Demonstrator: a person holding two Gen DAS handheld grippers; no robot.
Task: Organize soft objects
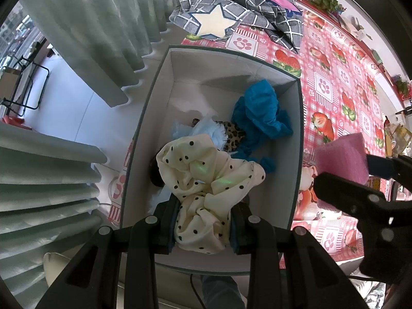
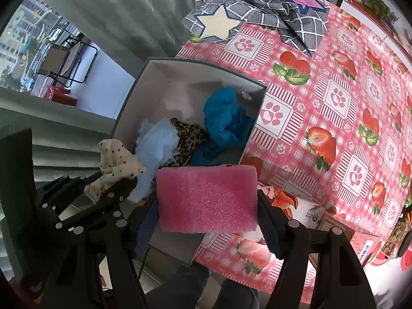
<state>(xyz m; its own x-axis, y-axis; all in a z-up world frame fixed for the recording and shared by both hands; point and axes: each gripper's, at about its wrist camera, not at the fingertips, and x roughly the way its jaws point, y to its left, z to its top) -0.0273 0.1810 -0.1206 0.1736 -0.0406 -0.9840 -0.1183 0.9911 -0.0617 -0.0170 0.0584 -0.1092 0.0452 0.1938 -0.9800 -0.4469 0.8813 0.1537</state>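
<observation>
My left gripper (image 1: 203,229) is shut on a cream polka-dot cloth (image 1: 206,180) and holds it over the near end of a white open box (image 1: 180,77). In the box lie a blue cloth (image 1: 260,113), a pale blue fluffy piece (image 1: 206,128) and a leopard-print piece (image 1: 233,135). My right gripper (image 2: 208,221) is shut on a pink foam sponge (image 2: 207,198), held at the box's near right edge (image 2: 247,139). In the left wrist view the sponge (image 1: 342,157) shows to the right of the box.
The box stands at the left edge of a table with a pink strawberry and paw-print cloth (image 2: 334,97). A grey checked fabric with star patches (image 1: 231,13) lies at the far side. Green curtains (image 1: 90,38) hang left. A small carton (image 2: 316,213) lies near my right gripper.
</observation>
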